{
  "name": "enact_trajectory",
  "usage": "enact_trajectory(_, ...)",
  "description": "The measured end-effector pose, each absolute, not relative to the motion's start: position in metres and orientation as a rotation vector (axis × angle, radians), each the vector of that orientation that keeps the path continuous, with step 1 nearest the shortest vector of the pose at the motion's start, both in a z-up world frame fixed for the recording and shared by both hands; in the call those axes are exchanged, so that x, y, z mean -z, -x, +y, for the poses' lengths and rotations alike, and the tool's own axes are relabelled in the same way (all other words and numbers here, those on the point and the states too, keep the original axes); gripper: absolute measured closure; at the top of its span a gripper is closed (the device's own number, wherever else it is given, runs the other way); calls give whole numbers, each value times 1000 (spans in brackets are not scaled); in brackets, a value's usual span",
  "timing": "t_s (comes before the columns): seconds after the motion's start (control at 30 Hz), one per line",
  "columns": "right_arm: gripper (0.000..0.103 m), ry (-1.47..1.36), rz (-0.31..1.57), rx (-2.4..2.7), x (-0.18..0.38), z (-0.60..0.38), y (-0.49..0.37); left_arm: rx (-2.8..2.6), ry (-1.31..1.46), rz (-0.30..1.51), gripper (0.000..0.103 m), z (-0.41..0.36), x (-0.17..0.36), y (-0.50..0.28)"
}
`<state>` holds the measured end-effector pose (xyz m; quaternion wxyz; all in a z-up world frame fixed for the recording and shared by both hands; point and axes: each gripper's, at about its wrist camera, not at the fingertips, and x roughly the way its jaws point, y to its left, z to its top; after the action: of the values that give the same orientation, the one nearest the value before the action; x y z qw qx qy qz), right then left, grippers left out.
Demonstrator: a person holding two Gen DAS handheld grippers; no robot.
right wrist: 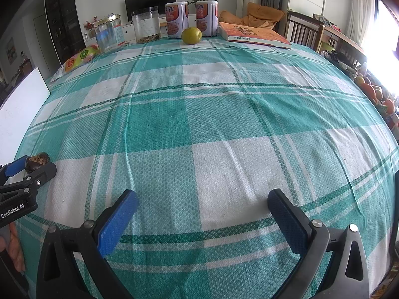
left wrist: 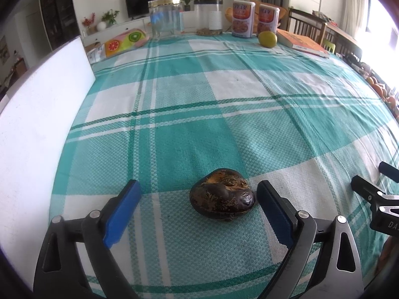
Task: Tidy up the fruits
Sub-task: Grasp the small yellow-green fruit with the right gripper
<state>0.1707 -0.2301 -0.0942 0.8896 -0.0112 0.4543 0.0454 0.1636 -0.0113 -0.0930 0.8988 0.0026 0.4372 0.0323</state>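
**Fruit set down between spread pads, second fruit far off**

Fruit is the matter here, and the largest thing bearing it is the tabletop (left wrist: 224, 114) under its green-and-white checked cloth. A white board (left wrist: 37, 129) stands along its left side. At the far edge sit a clear jar (left wrist: 165, 17), a second clear container (left wrist: 209, 16), two printed tins (left wrist: 254, 18), an orange book (left wrist: 303, 42) and a fruit-patterned pouch (left wrist: 124, 41).

The left gripper (left wrist: 198, 211) stands spread wide, with the dark fruit (left wrist: 222, 195) resting on the cloth between its pads. The left pad is clear of it; the right pad looks just beside it, though whether it touches is hard to tell. The right gripper (right wrist: 203, 220) is likewise spread, over bare cloth, holding nothing.

A green fruit (right wrist: 191, 35) lies well apart, near the tins and book.

Risk from here, as I judge it: pulling the left gripper away carelessly could nudge the lumpy dark fruit and roll it. Reaching for the green fruit could knock the tins or catch the book beside it.
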Motion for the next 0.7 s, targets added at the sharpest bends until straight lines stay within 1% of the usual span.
enact_trajectory(0.37,0,29,944,-94,95,-229,-168,-67,-6,905,7,-11,93,-164)
enact_trajectory(0.47,1,86,982,-206,92,-226,-179,-67,-5,905,7,-11,93,-164)
enact_trajectory(0.57,1,121,928,-252,73,-227,-222,-69,-7,905,7,-12,93,-164)
enact_trajectory(0.7,1,83,853,-264,48,-230,-323,-78,-10,906,5,-10,94,-165)
